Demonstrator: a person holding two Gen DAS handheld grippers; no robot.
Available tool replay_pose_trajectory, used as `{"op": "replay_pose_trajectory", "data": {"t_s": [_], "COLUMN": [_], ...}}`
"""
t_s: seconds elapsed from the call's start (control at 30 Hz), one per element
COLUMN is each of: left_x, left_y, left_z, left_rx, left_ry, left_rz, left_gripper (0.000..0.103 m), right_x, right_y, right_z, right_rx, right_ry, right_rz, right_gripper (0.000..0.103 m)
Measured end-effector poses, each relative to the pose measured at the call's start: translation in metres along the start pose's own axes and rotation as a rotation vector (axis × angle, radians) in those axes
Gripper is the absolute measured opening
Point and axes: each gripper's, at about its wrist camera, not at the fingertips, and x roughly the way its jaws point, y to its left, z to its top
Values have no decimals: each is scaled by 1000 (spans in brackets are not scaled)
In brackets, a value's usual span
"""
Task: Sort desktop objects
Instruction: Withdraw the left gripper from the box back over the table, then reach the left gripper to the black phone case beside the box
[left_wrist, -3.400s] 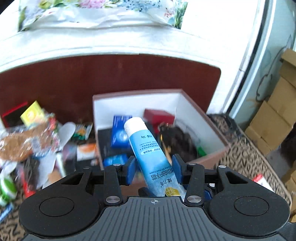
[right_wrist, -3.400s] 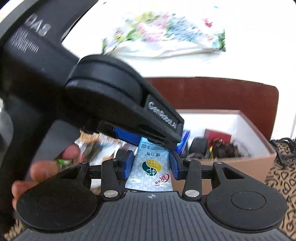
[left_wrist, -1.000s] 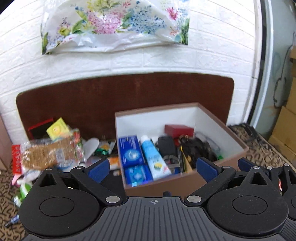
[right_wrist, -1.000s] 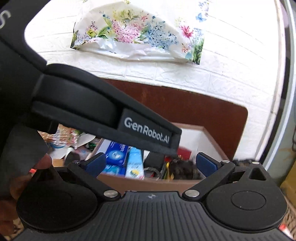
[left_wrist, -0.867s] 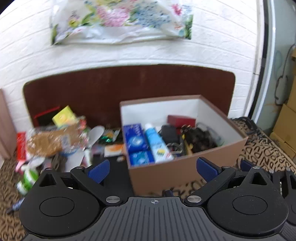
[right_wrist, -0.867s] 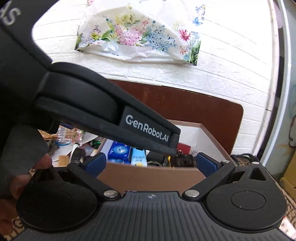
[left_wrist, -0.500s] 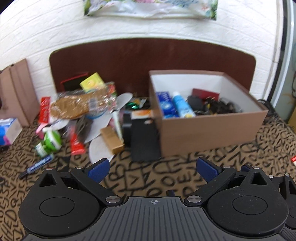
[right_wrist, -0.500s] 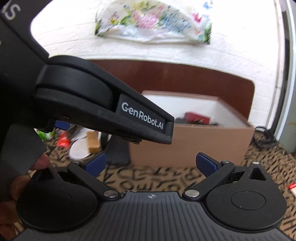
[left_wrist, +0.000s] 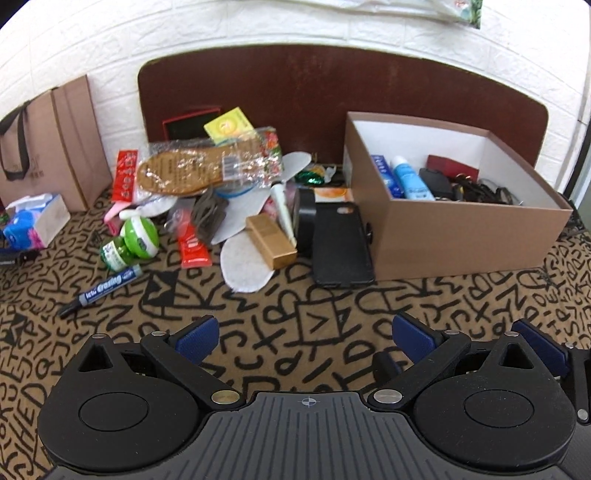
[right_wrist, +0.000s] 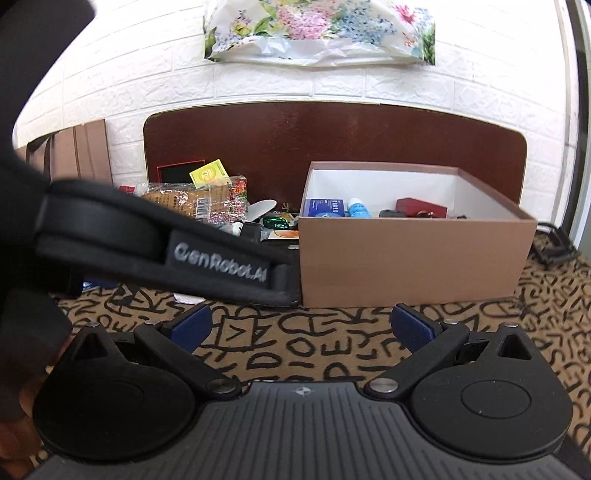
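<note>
So the letter-print tablecloth (left_wrist: 280, 354) is being covered w/ clutter on the left side, and a brown box (left_wrist: 461, 236) is being seen on the right, up against the dark backboard (left_wrist: 332, 81). Inside the box a blue tube (left_wrist: 408, 179) is being kept next to a blue carton (left_wrist: 384, 175). Just beside the box a black phone case (left_wrist: 341, 247) is being laid flat. Both left gripper (left_wrist: 306, 334) and right gripper (right_wrist: 301, 326) are being held spread wide w/ nothing between the pads, well apart from the pile.
</note>
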Motion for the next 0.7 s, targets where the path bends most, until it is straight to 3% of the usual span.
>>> {"op": "replay_pose_trajectory", "data": {"t_s": [0.3,0.47,0.57,0.7], "left_x": [35,60,72,86], "left_y": [54,84,88,74], "left_z": [1,0,2,9], "left_rx": [-88,-171,-161,-114], "left_ry": [70,103,120,138], "left_rz": [-68,-70,-105,-183], "left_gripper": [103,103,98,85], "right_x": [19,33,48,69], "right_y": [13,21,24,21], "right_z": [-9,-14,-13,-7], "right_rx": [-28,-52,-59,-38], "right_ry": [68,87,106,101], "right_rz": [-30,53,89,72], "right_gripper": [103,103,101,97]}}
